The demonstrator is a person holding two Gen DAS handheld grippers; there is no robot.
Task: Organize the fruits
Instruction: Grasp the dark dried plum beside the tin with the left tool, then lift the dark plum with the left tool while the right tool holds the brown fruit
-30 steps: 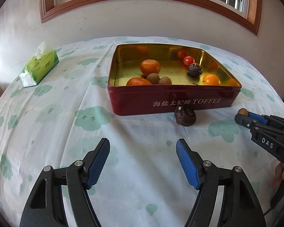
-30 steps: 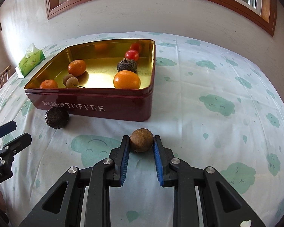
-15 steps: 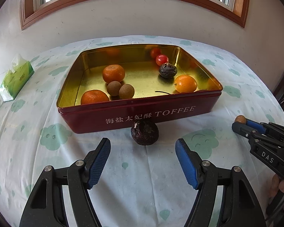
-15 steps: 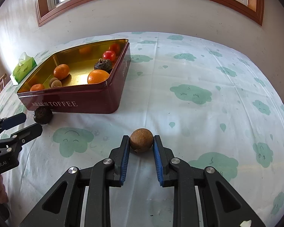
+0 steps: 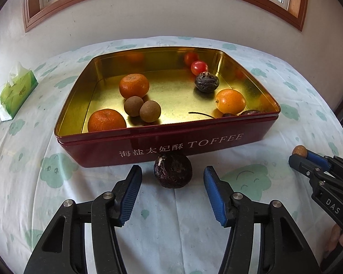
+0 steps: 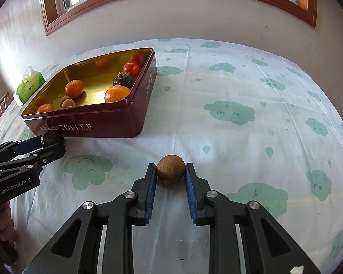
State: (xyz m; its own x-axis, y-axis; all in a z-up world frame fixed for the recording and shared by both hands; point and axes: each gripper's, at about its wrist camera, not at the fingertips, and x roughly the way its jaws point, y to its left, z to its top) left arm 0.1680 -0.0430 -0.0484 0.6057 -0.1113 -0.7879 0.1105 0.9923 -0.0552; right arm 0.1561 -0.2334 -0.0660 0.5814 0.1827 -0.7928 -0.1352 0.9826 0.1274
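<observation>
Both grippers are low over the table. Left gripper [image 5: 171,185] has its fingers wide apart, and the dark wrinkled fruit [image 5: 172,170] lies between their tips, touching neither, just beside the near wall of the red toffee tin [image 5: 194,143]. Right gripper [image 6: 170,178] is closed on a small brown longan [image 6: 170,169], to the right of the tin. Inside the tin lie three oranges, two longans, a cherry tomato and another dark fruit. A green tissue pack [image 5: 16,91] sits far left.
</observation>
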